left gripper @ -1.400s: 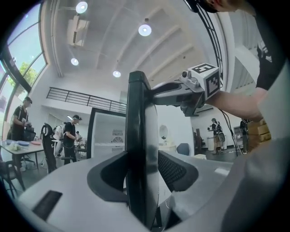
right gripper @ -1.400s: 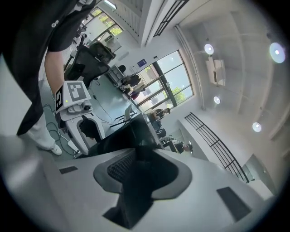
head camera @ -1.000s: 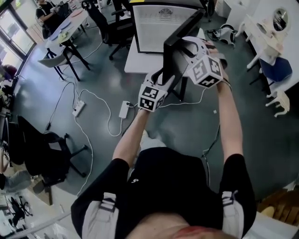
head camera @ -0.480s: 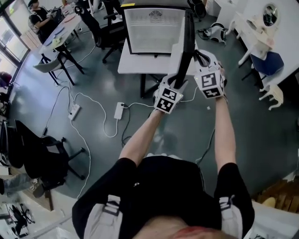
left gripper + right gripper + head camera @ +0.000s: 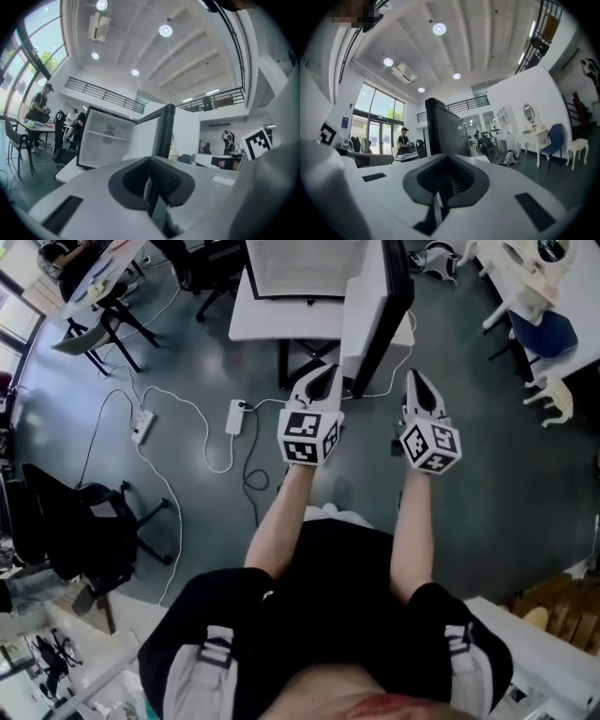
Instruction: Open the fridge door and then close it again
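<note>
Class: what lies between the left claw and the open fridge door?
Nothing: the head view shows only grey floor between left claw and black-edged white fridge door.

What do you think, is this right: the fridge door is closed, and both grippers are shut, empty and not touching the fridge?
No. The fridge door is open, not closed: the left gripper view shows it swung out, the white inside bared. The left gripper and right gripper are shut, empty and not touching the fridge.
</note>
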### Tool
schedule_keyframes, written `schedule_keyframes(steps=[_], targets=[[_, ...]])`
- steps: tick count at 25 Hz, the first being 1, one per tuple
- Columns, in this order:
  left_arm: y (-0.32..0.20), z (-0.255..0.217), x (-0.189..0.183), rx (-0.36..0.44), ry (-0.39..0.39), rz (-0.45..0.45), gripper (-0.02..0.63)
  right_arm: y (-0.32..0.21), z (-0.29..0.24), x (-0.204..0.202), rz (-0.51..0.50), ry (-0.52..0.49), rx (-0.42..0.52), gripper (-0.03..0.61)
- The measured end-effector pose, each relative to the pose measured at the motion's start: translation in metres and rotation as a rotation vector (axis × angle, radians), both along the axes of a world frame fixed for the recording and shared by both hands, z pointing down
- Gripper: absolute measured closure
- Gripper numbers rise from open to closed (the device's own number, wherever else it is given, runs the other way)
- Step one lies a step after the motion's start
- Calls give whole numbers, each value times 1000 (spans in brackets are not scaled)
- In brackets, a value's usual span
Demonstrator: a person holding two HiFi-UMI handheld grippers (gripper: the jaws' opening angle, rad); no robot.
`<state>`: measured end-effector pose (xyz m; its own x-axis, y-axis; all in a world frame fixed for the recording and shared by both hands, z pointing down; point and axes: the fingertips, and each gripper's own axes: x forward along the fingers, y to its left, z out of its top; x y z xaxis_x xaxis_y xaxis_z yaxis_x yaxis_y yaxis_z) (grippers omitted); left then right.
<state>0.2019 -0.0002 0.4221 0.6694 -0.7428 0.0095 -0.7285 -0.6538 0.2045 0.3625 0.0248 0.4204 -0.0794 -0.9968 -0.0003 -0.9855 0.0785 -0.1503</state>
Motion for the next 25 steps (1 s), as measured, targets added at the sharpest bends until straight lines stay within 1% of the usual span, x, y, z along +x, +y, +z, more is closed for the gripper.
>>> schedule_keyframes(steps=[3,5,10,16,19,20,22,23,25], targets=[[6,7,-14,8,-22,-46,615,10,32,-6,-20,-37,-57,584],[8,6,-12,14,-24,-39,615,11,37,-5,-29,-31,-72,584],[12,2,0,36,-52,-6,615,6,21,-4,-44,-24,-29,584],[15,5,10,41,-78,12,615,3,17,-1,-58,-24,-18,584],[19,4,19,58,-67,67,614,-1,13,0,-62,-22,-10,584],[21,6,24,59,-69,91,599,-3,11,1,-64,-22,-6,584],[23,12,32,51,-86,126,521,-7,6,1,-73,-20,5,584],[23,15,36,47,-99,136,501,-9,2,2,-81,-15,10,584],[20,19,45,44,-121,149,491,-17,-8,3,-104,4,21,584]])
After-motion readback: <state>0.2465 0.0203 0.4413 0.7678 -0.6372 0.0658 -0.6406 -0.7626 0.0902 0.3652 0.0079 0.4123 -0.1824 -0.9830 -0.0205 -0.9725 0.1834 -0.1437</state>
